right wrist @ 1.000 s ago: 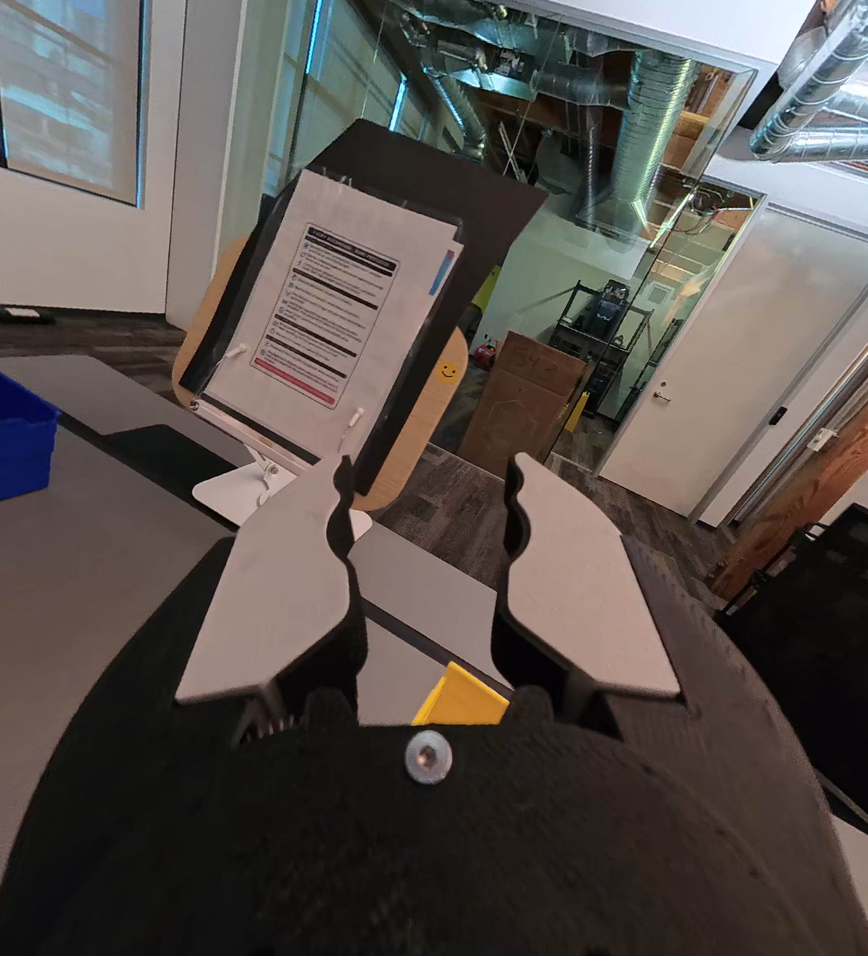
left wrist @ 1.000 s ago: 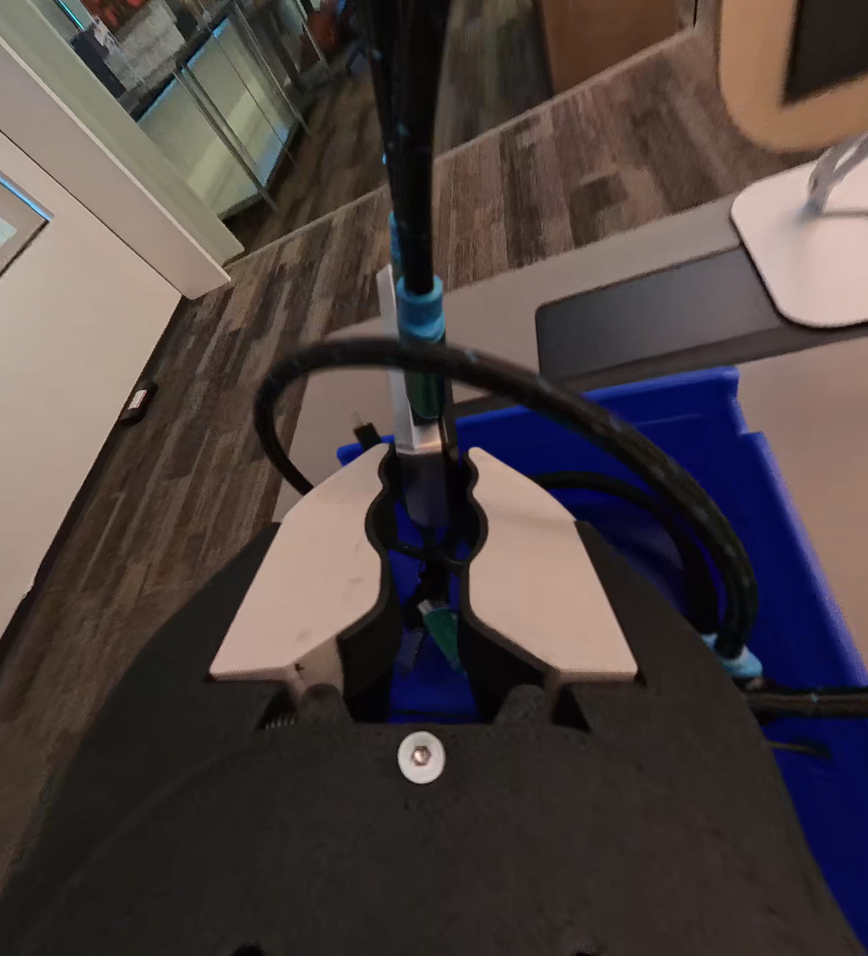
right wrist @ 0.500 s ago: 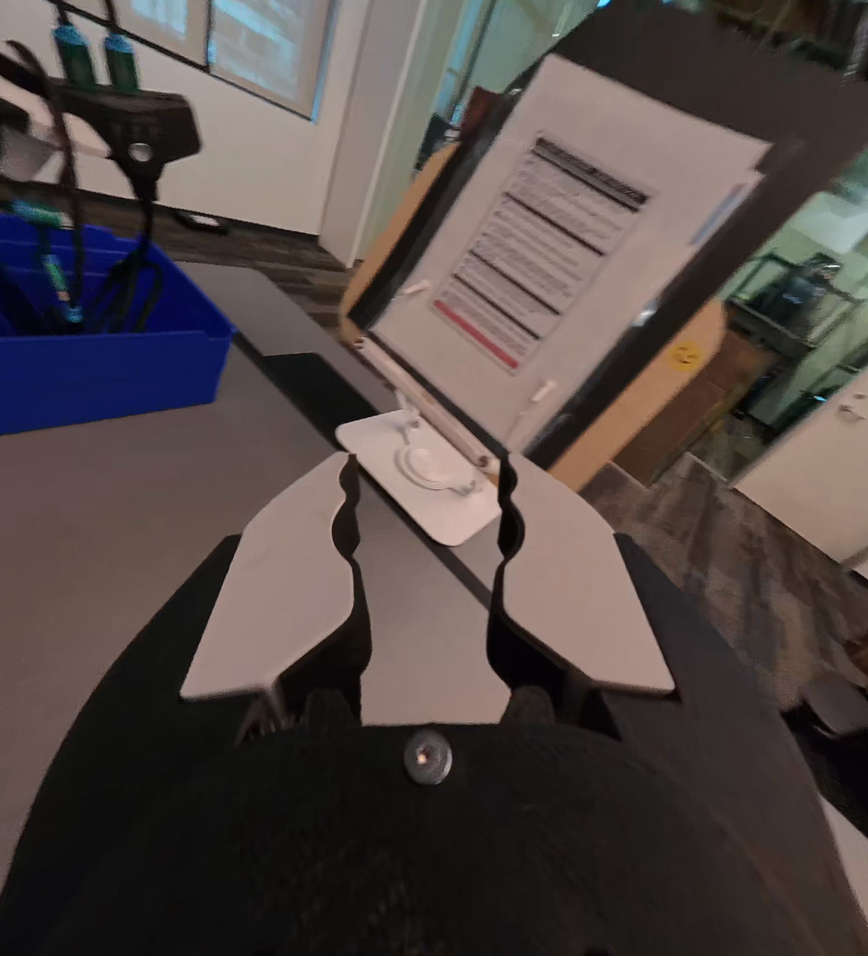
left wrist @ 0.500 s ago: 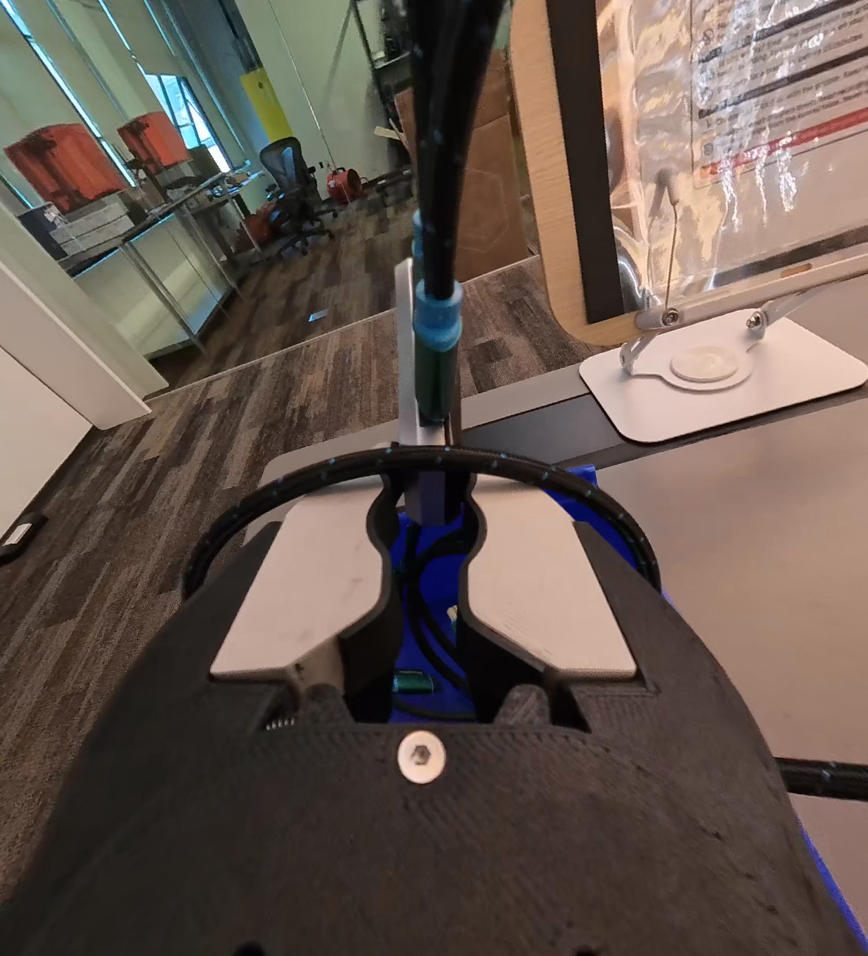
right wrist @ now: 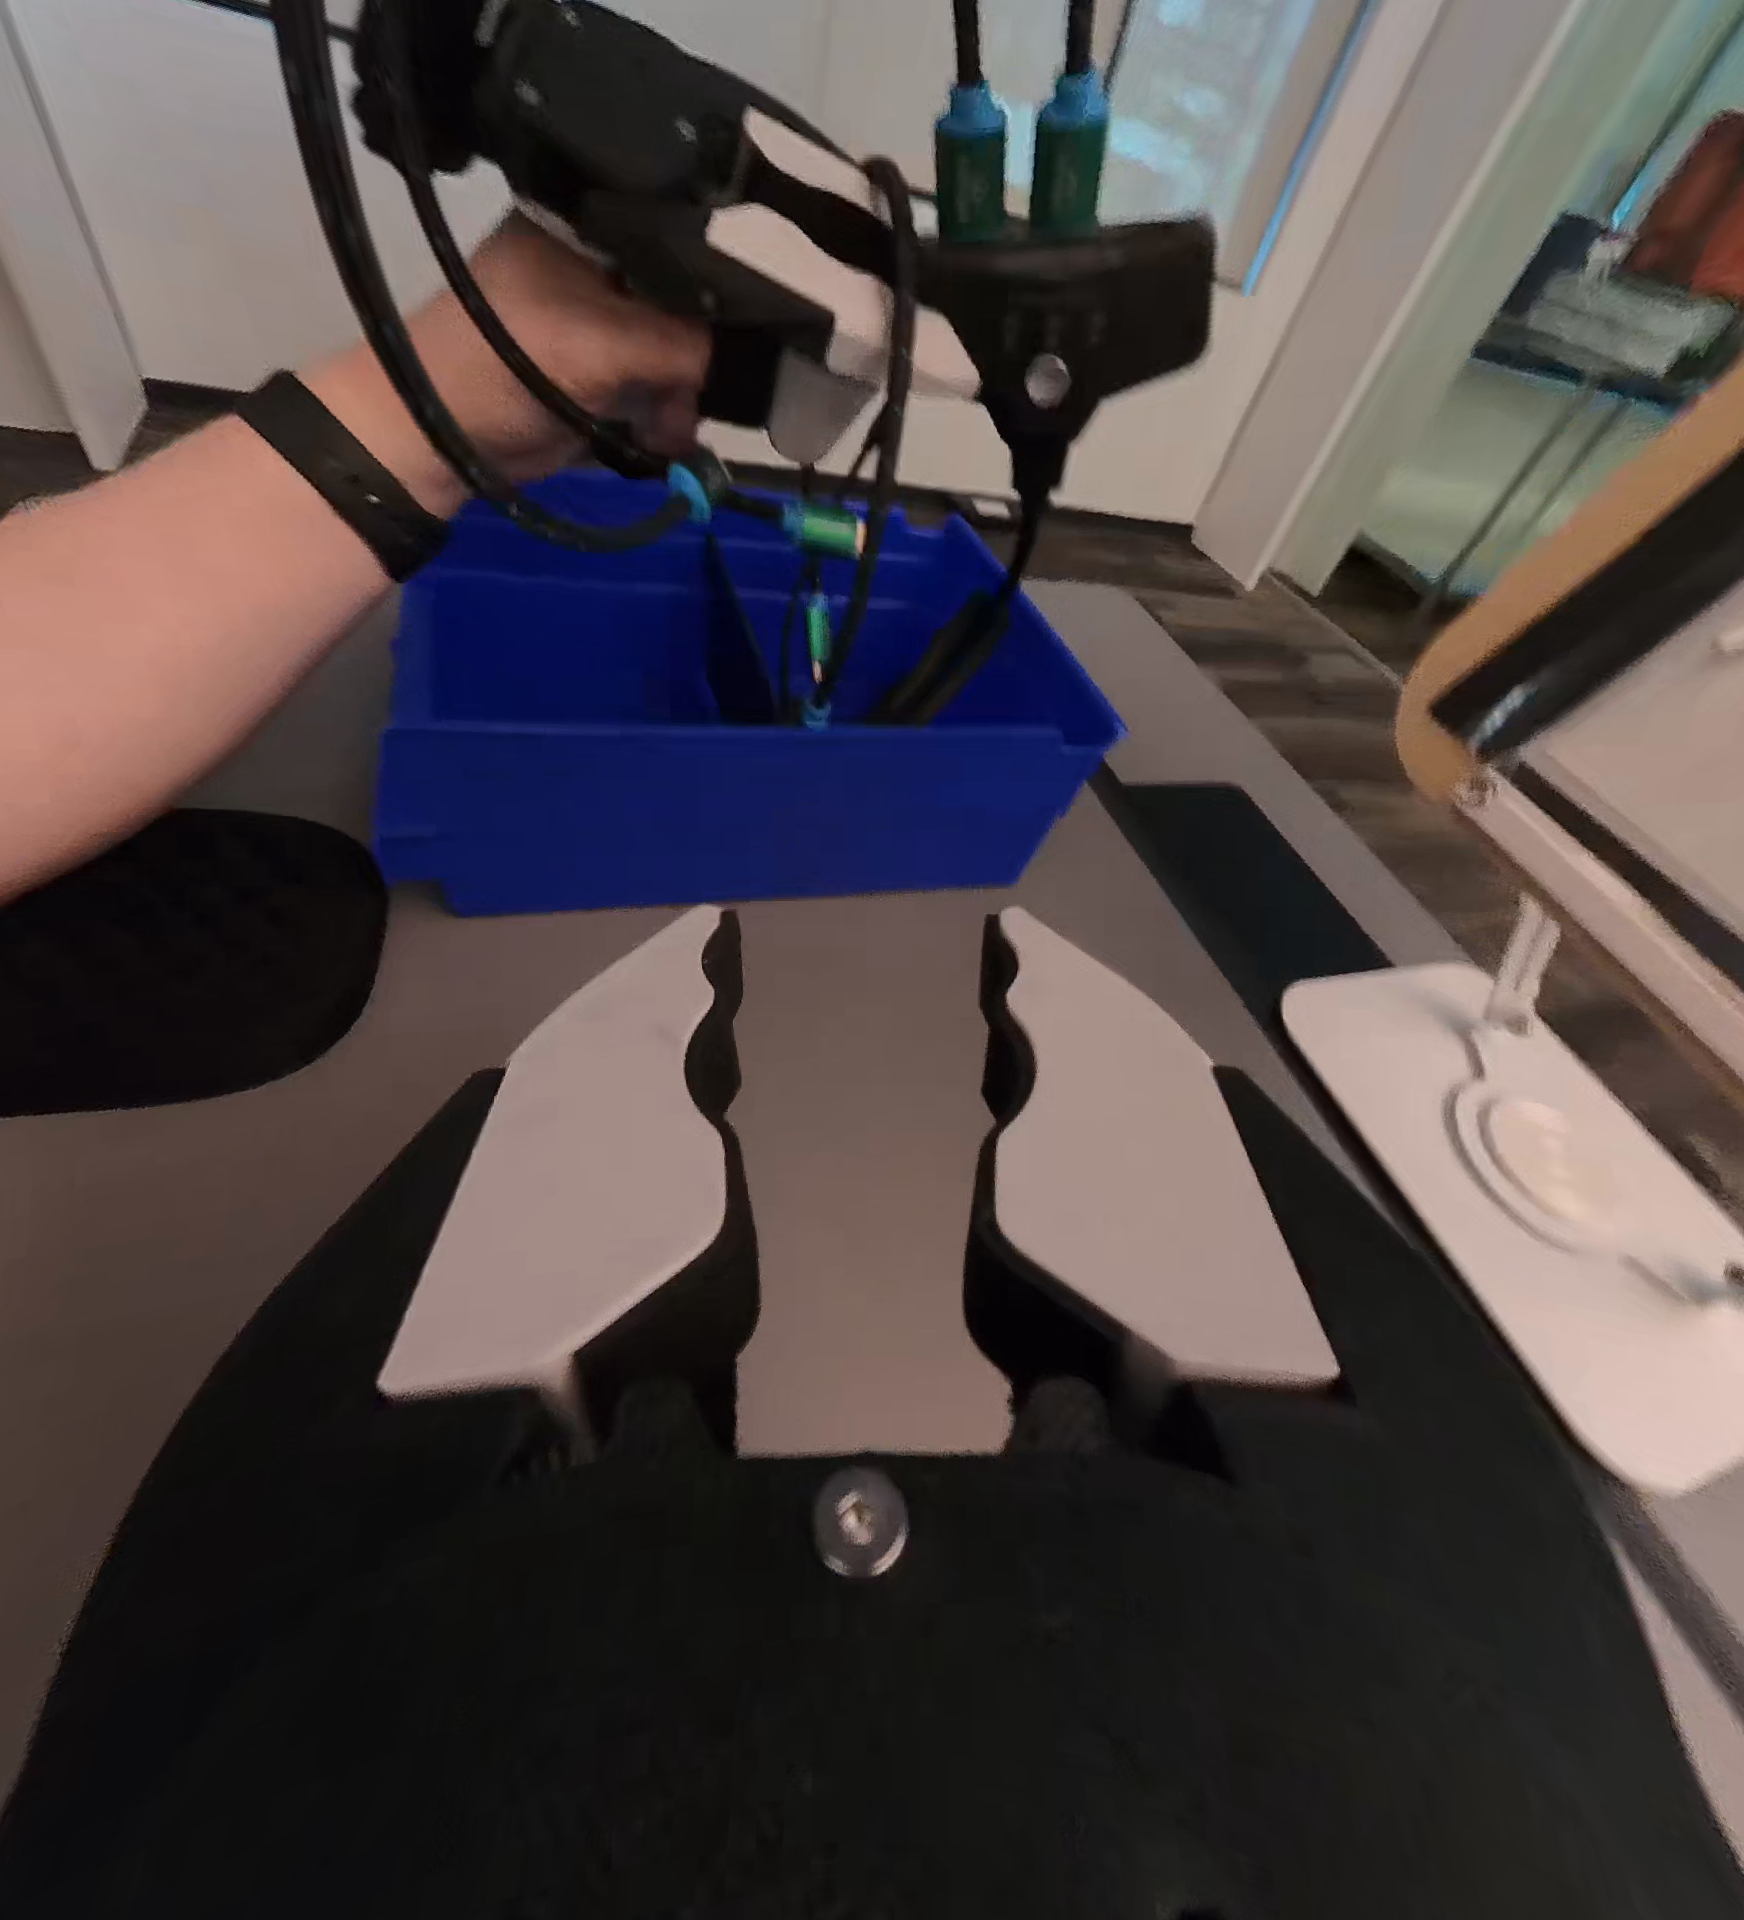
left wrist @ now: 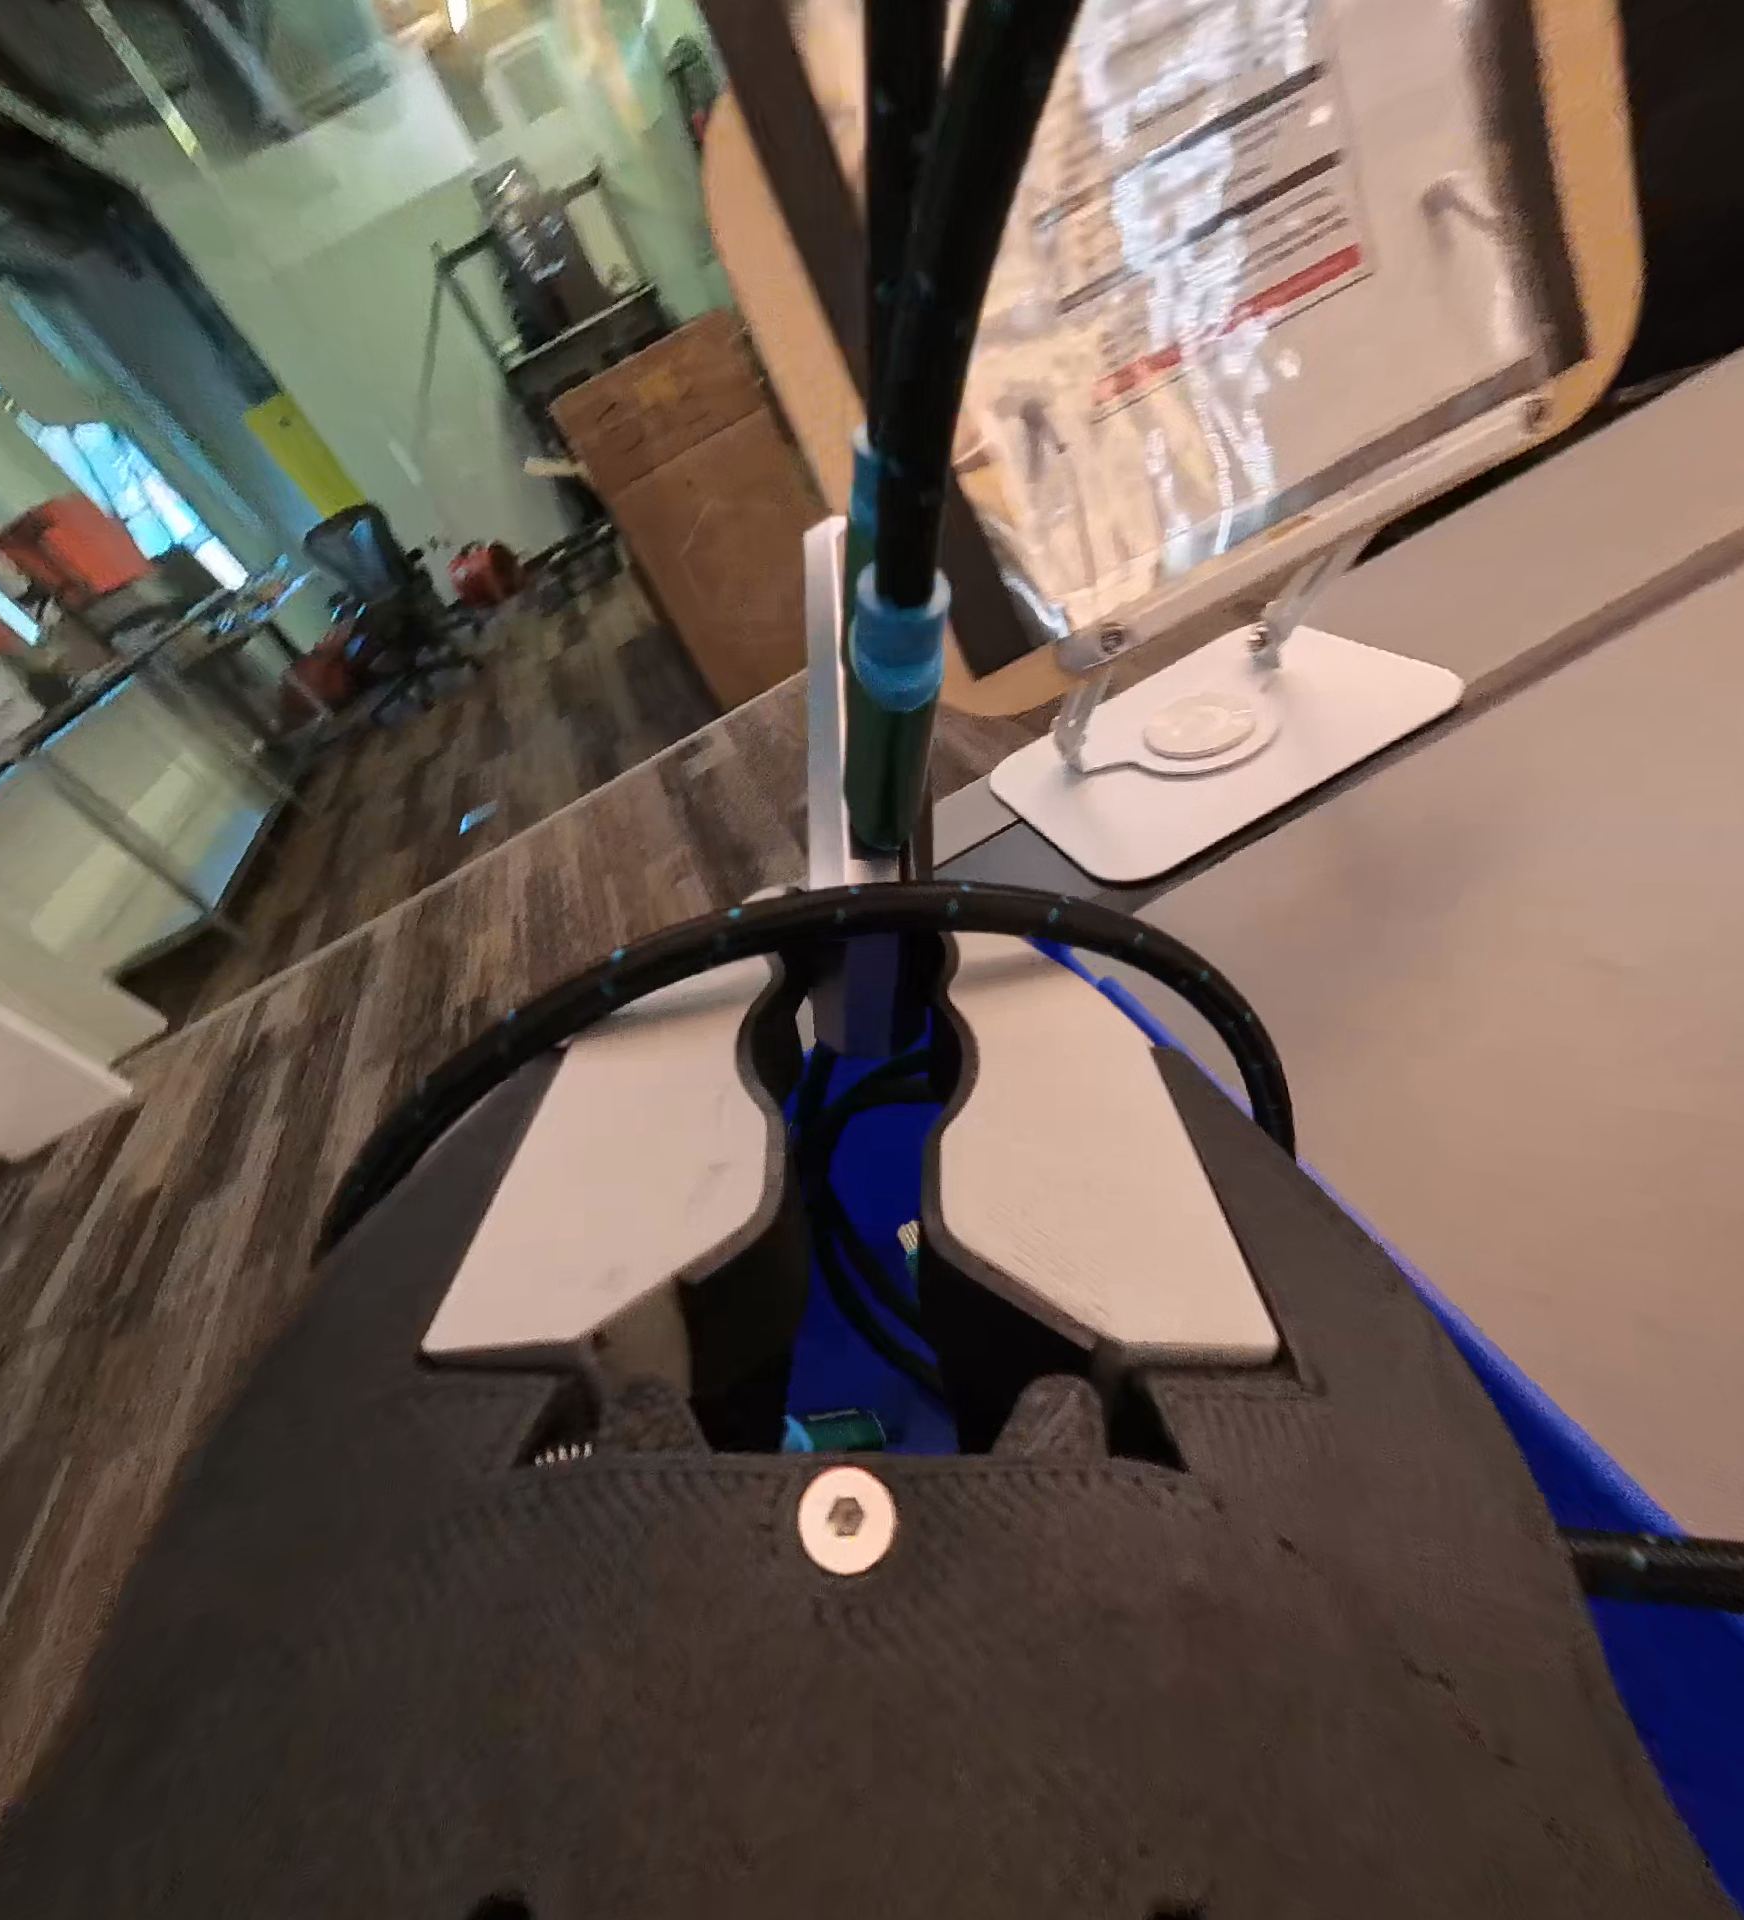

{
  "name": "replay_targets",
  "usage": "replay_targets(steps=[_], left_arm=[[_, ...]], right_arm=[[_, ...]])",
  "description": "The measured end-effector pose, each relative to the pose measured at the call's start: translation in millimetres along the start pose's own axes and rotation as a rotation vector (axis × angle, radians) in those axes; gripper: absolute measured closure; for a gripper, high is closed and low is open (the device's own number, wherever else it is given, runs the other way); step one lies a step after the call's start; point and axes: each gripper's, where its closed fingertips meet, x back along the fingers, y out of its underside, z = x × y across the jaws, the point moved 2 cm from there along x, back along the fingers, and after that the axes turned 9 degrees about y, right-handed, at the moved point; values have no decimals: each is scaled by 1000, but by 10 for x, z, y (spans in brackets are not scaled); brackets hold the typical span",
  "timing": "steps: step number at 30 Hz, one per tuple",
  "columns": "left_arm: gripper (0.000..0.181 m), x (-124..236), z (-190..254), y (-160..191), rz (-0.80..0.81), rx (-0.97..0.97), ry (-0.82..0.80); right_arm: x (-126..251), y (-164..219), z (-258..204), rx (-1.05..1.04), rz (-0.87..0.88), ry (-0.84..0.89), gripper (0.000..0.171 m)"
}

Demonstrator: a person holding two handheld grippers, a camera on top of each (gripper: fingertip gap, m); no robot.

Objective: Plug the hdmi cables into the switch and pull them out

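My left gripper (left wrist: 863, 961) is shut on the HDMI switch (left wrist: 826, 727), seen edge-on and held up above the blue bin (left wrist: 1470, 1455). Two HDMI cables with green plugs and blue collars (left wrist: 889, 717) sit in the switch's top. A black braided cable (left wrist: 951, 909) loops across my fingers. In the right wrist view the black switch (right wrist: 1076, 301) hangs in the left gripper (right wrist: 847, 353) with both green plugs (right wrist: 1013, 177) upright in it. More cables and plugs (right wrist: 826, 530) trail down into the bin (right wrist: 743, 810). My right gripper (right wrist: 860, 925) is open and empty, low over the grey table in front of the bin.
A tilted document stand with a white base plate (right wrist: 1533, 1195) stands to the right; it also shows in the left wrist view (left wrist: 1232, 727). A person's forearm with a black wristband (right wrist: 348, 478) reaches in from the left. A dark pad (right wrist: 120, 956) lies at the left. The gap from one gripper's tips to the other's is roughly 25 cm.
My left gripper has risen and tilted up with the switch still in it. My right gripper has swung left to face the bin and the left gripper, staying open.
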Motion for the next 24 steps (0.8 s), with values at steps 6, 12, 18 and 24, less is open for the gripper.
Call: replay_targets(steps=[6,12,18,24], left_arm=[[162,37,234,-9,53,-168,122],[162,4,457,-4,43,-303,219],[161,6,616,-31,56,-372,307],[128,-16,423,108,-90,-260,206]], right_arm=[[-482,-443,46,444,92,-46,123],[-1177,-757,308,768,5,-41,116],[-1514,-673,294,828,-77,-113,130],[-1587,-502,257,941,-184,-165,148]])
